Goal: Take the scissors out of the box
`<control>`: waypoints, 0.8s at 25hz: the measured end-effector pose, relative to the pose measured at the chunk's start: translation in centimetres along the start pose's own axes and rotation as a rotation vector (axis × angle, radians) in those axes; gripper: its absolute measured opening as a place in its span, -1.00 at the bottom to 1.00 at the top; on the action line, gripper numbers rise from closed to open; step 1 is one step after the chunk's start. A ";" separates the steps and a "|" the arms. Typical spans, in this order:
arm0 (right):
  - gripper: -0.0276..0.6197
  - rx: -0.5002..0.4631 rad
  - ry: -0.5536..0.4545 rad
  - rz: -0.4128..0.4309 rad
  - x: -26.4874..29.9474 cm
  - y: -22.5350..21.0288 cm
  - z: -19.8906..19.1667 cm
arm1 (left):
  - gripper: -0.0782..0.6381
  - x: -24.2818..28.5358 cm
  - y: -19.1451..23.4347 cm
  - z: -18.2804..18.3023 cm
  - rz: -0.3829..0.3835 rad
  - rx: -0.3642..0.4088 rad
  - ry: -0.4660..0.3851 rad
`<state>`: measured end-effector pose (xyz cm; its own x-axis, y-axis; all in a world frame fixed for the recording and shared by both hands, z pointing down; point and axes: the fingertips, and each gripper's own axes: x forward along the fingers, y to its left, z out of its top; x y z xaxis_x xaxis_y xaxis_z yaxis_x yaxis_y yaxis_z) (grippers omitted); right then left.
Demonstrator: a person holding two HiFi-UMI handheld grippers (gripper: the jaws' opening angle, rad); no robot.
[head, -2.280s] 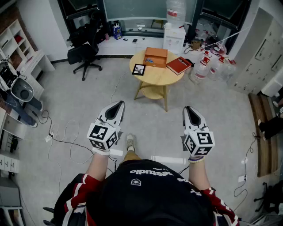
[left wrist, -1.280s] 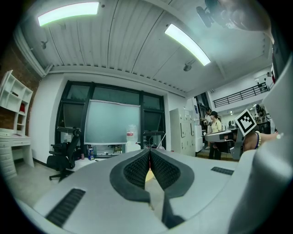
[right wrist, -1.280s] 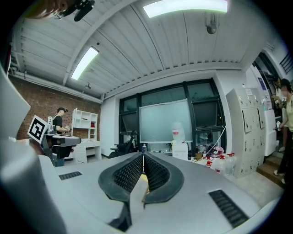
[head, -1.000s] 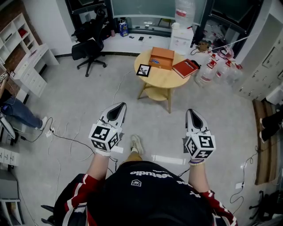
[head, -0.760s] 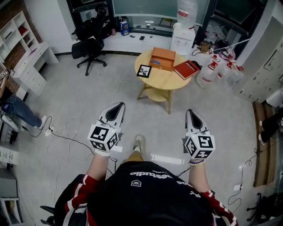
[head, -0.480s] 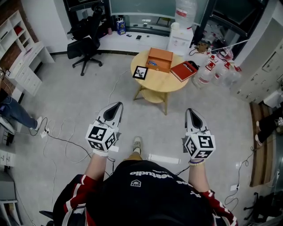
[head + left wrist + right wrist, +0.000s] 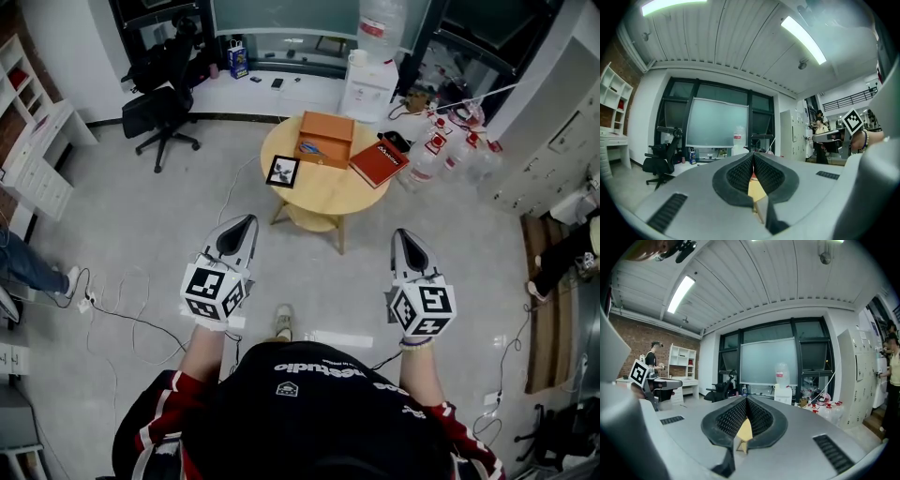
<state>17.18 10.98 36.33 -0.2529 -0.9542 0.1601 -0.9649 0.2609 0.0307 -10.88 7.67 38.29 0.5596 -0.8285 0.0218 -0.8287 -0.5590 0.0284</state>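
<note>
Head view, contents listed by size, all placed against the round wooden table (image 7: 319, 195). Item one: the table itself, pale top, with a lower shelf under it, standing on grey floor. Item two: black office chair (image 7: 156, 109), well to the left of the table and farther back. Item three: white water dispenser (image 7: 369, 86) with a large bottle on top, beyond the table by the window wall. Item four: left gripper (image 7: 246, 223), on the table's near-left side, well apart from it, over the floor; its own view shows the dark ribbed pads pressed together with nothing between them. Item five: right gripper (image 7: 404, 235), on the table's near-right side, also well apart; pads likewise closed on nothing. Item six: orange box (image 7: 327, 126), open, on the far part of the tabletop. Item seven: red book (image 7: 379, 161), on the tabletop just right of the box. Item eight: black-and-white marker card (image 7: 282, 172), at the tabletop's left edge. Item nine: scissors (image 7: 312, 147), a small blue-handled shape lying inside the box.
</note>
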 end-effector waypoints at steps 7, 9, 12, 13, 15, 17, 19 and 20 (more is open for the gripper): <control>-0.82 -0.005 0.002 -0.001 6.3 -0.9 2.0 | -0.73 5.2 4.3 0.3 -0.021 -0.037 0.003; -0.82 -0.008 0.002 -0.003 8.2 -1.2 2.5 | -0.73 6.7 5.7 0.4 -0.022 -0.048 0.001; -0.82 -0.004 0.006 0.000 10.9 -1.3 2.9 | -0.73 8.7 7.6 0.6 -0.028 -0.065 -0.006; -0.82 -0.003 0.006 0.000 11.8 -1.3 3.0 | -0.73 9.4 8.2 0.7 -0.030 -0.064 -0.007; -0.82 0.000 0.006 0.000 13.4 -1.3 3.4 | -0.73 10.6 9.3 0.9 -0.036 -0.059 -0.007; -0.82 0.004 0.004 -0.001 15.0 -1.3 3.8 | -0.73 11.9 10.4 1.2 -0.044 -0.055 -0.006; -0.82 0.003 0.008 -0.006 16.6 -1.3 4.2 | -0.73 13.1 11.6 1.4 -0.053 -0.053 -0.004; -0.82 0.000 0.012 -0.010 17.3 -1.2 4.3 | -0.73 13.7 12.2 1.4 -0.058 -0.053 -0.003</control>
<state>13.70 -6.49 34.81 -0.2423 -0.9549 0.1718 -0.9674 0.2512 0.0319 -13.39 -10.52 37.53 0.6064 -0.7950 0.0158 -0.7932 -0.6033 0.0829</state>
